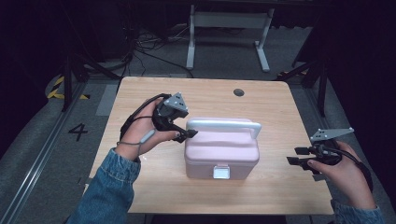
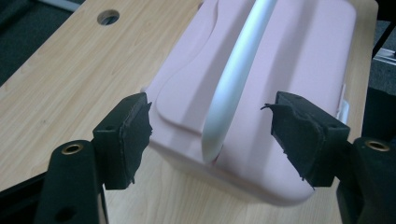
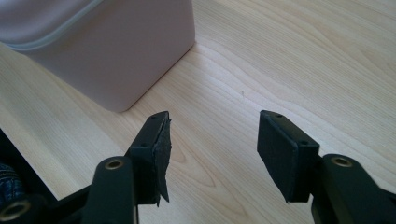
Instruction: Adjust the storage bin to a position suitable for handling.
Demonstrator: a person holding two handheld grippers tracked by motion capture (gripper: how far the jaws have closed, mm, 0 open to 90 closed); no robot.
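Observation:
A pink lidded box (image 1: 221, 154) stands in the middle of the wooden table (image 1: 140, 93). Its white handle (image 1: 223, 124) is raised upright over the lid, and a white latch (image 1: 221, 172) sits on the front wall. My left gripper (image 1: 185, 133) is open at the left end of the handle; in the left gripper view the handle (image 2: 233, 79) runs between the two pads (image 2: 133, 135) without touching either. My right gripper (image 1: 299, 156) hovers open right of the box, holding nothing; the box corner (image 3: 116, 51) shows ahead of its left jaw.
A round cable hole (image 1: 238, 92) lies in the table near the back edge. Beyond the table stands a white frame (image 1: 229, 21) with cables on the floor. Bare wood lies right of the box (image 3: 280, 60) and along the table's front.

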